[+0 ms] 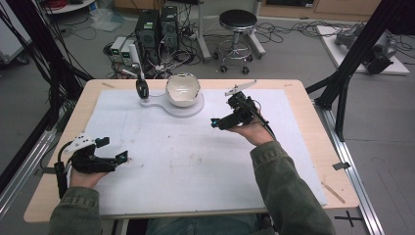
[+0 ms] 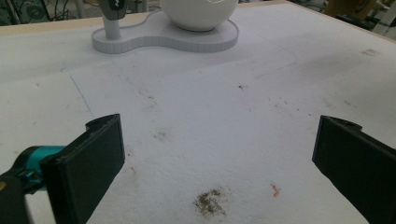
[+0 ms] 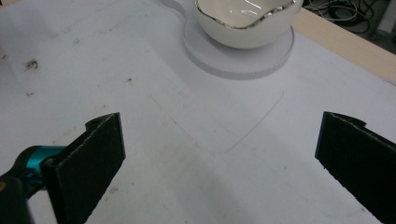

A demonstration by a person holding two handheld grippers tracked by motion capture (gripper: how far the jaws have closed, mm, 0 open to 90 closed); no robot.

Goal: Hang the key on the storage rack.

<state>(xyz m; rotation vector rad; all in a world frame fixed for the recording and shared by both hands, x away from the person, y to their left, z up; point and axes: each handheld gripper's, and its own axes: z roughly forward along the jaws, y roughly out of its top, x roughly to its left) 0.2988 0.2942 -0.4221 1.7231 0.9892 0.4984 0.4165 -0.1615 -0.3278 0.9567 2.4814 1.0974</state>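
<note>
A white bowl [image 1: 183,90] with a wavy gold rim sits on a flat white base [image 1: 161,103] at the far middle of the mat. On the base's left end stands a short post with a black head [image 1: 142,88]. My left gripper [image 1: 113,149] rests open at the mat's left edge, far from the bowl; between its jaws lies only stained mat [image 2: 210,140]. My right gripper [image 1: 223,115] hovers open just right of the base. The bowl [image 3: 245,23] and base [image 3: 238,63] lie ahead of its empty jaws. The base [image 2: 163,37] and post [image 2: 112,18] appear far off in the left gripper view.
A white mat [image 1: 195,156] covers most of the wooden table [image 1: 313,147]. A thin wooden stick [image 1: 333,192] lies near the table's right front corner. Black frame posts [image 1: 350,54] stand at both sides. A stool [image 1: 237,36] and computer boxes [image 1: 156,29] are on the floor beyond.
</note>
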